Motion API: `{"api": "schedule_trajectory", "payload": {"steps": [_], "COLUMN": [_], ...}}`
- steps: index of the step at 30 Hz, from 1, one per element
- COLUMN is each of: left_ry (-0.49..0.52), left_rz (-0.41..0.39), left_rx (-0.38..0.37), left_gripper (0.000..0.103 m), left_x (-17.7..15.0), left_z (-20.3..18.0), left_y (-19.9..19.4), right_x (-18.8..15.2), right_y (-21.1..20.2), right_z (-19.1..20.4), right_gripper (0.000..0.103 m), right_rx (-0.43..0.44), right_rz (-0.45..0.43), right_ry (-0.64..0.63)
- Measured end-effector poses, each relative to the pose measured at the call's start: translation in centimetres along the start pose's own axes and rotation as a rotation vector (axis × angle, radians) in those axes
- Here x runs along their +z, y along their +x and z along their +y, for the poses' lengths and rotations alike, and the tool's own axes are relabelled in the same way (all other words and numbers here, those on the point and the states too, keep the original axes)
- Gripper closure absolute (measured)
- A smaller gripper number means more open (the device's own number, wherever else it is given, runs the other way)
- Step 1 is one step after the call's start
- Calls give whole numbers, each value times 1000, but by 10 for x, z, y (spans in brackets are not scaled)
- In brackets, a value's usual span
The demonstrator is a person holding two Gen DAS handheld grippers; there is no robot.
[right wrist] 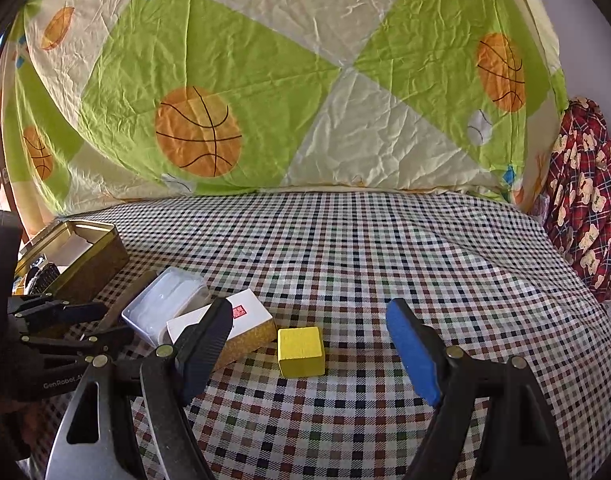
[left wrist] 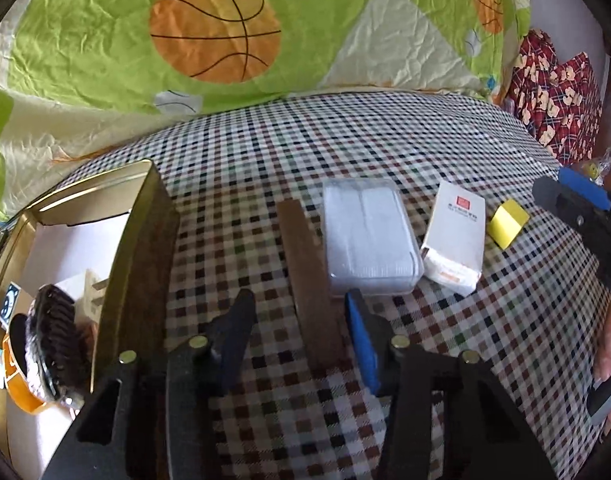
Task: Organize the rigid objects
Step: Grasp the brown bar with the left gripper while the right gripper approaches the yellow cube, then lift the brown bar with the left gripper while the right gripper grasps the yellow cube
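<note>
Left claw (right wrist: 71, 322) housing reads "GenRobot"; white box (left wrist: 455, 236) print illegible.

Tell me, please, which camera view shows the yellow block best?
The right wrist view shows the yellow block best: it lies near and unhidden on the checked cloth, between the right gripper's open fingers. The left wrist view shows it only small and far to the right, beside the white box.

Left claw (left wrist: 301, 320): we see black arms, one blue pad, brass-coloured screws.
Right claw (right wrist: 309, 334): the same build (white "GenRobot" lettering shows on the left one).
</note>
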State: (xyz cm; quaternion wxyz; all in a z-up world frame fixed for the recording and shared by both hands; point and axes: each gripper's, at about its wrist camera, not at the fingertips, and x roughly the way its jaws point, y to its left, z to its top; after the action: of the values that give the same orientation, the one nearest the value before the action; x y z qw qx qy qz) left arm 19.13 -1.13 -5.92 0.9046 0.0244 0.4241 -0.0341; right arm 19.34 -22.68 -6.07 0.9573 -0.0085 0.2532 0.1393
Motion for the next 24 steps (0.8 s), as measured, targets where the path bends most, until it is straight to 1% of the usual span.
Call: {"api": "schedule_trajectory", "payload": {"steps": [2,3,4,5,7,8,11,19,20,21,22,24], "left_ry": [-19,-25,-27,-25,-17,-13,-11,-22,-24,-25,-27,-24], "left_rz": [11,13,11,9,3,-2,-19,-65,-74,-85,-95,-125], "left_rx": [-14,-20,-19,-20,-20,-18,-12,-19,-20,-17,-13,-13], "left_gripper": [56,60,66,69,86,89,89,89,89,89,89,89], "left_x": [5,6,6,6,5,5,5,4,3,3,2,1], "left_z": [3,5,5,4,4,3,2,6,7,7,7,6], "left_y": [6,8,8,8,7,6,3,-4,-6,-8,-11,-16], "right_x": [0,-1,-1,-1,-2,-2,-2,-4,-5,-6,-6,-8], "right_y": [4,6,7,8,8,8,10,27,30,33,35,41], "right_z": [-1,-2,-2,-2,-1,0,1,2,3,3,2,-2], "right_gripper": [22,22,22,22,22,22,22,24,27,34,37,50], "right_rx": [11,15,21,26,29,31,32,21,20,18,18,31], "right_rz": [21,32,39,44,48,49,64,154,169,186,200,233], "right_ry": [6,9,12,13,9,5,-3,-20,-25,-26,-22,-7]}}
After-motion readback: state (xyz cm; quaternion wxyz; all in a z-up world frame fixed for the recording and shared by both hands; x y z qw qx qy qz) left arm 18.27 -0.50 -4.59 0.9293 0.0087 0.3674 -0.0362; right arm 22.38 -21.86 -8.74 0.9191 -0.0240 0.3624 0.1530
